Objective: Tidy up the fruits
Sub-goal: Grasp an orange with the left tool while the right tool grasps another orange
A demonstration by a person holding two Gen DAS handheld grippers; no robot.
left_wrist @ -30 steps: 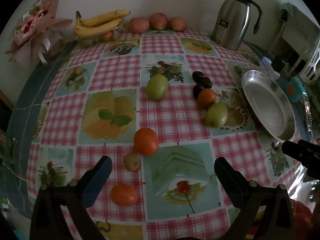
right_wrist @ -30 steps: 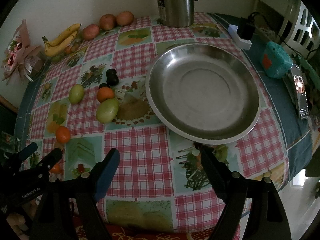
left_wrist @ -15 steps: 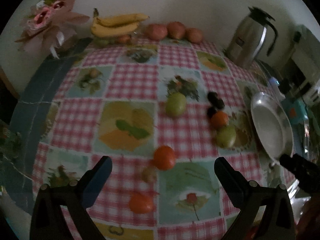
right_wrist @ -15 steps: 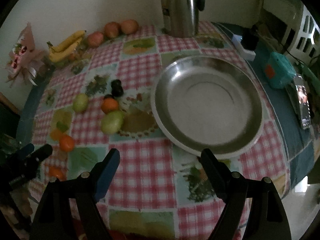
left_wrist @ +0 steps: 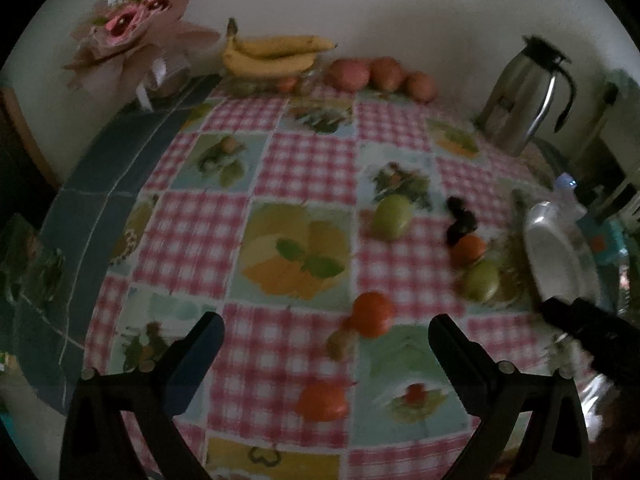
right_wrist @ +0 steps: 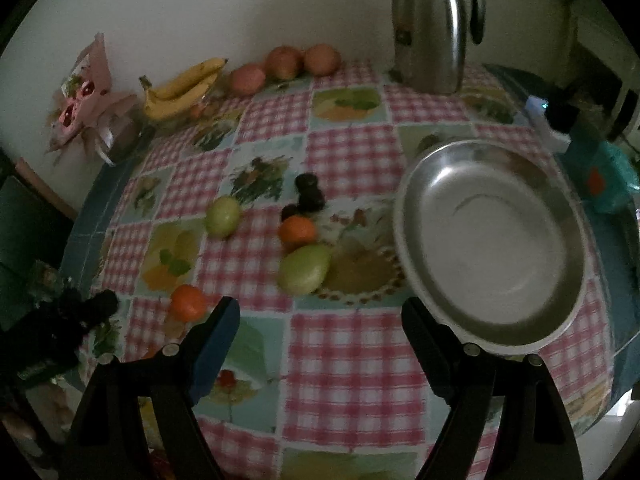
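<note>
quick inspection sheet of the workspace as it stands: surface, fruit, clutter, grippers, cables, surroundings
surface: table under a checked tablecloth with fruit prints.
job's things: steel plate empty; loose fruit left of it: two green fruits, oranges, dark fruits.
back edge: bananas and three reddish fruits by the wall.
clutter: steel jug, pink bouquet, teal object.
grippers: left gripper and right gripper open, empty, above the cloth.
cables: nothing seen clearly.
surroundings: pale wall; dim, slightly blurred.

Left gripper (left_wrist: 326,354) swung left; right gripper (right_wrist: 320,330) too.
</note>
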